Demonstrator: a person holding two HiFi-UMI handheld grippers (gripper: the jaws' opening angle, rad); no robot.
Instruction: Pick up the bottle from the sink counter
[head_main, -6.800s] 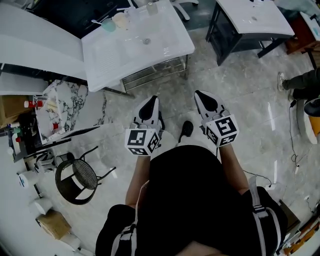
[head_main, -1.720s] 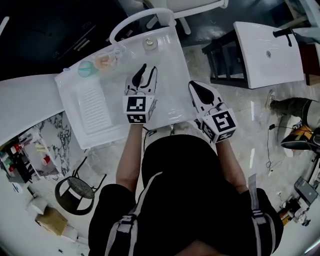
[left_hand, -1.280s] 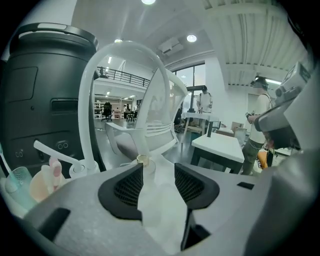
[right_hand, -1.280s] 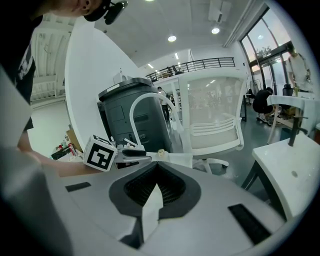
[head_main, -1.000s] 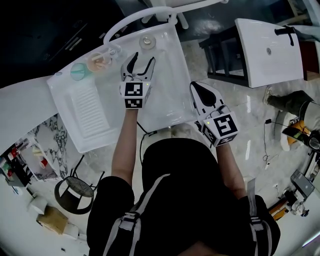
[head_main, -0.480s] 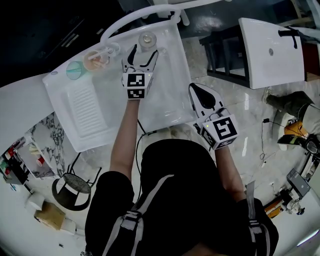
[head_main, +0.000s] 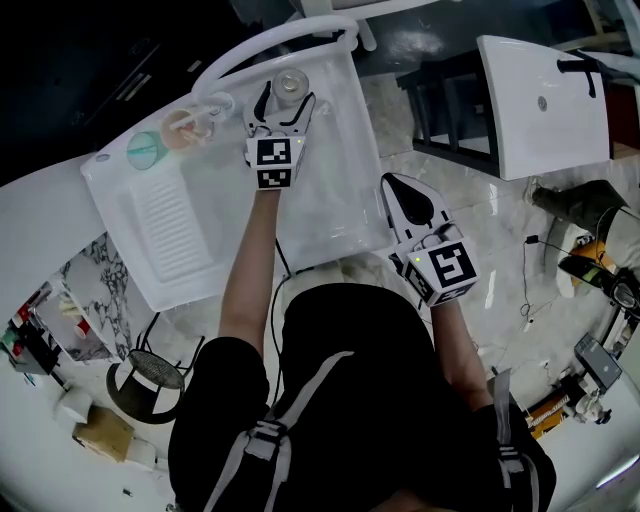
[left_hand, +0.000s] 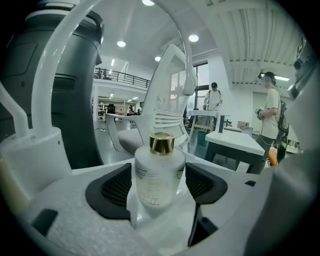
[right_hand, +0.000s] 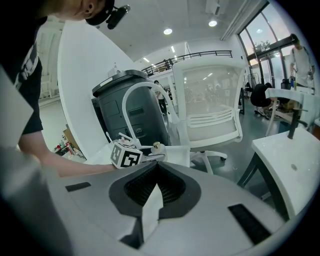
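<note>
Two jaws of the left gripper (head_main: 285, 105) are opening. Within the last second they advanced to bracket the gold-capped bottle (left_hand: 159, 172) at the sink counter's (head_main: 170, 215) far edge, pads clear of it. We judge only the closing remains. The right gripper (head_main: 403, 192) hangs closed and empty beside the counter's right edge. An arched faucet (head_main: 262, 38) stands behind, with marble floor (head_main: 470, 200) around.

A small, round bottle (left_hand: 159, 175) of frosted, milky-white translucent material, with a shiny gold cap and a faint printed label, stands upright and capped at the back edge of the white sink counter (head_main: 120, 210), near its far right corner.
</note>
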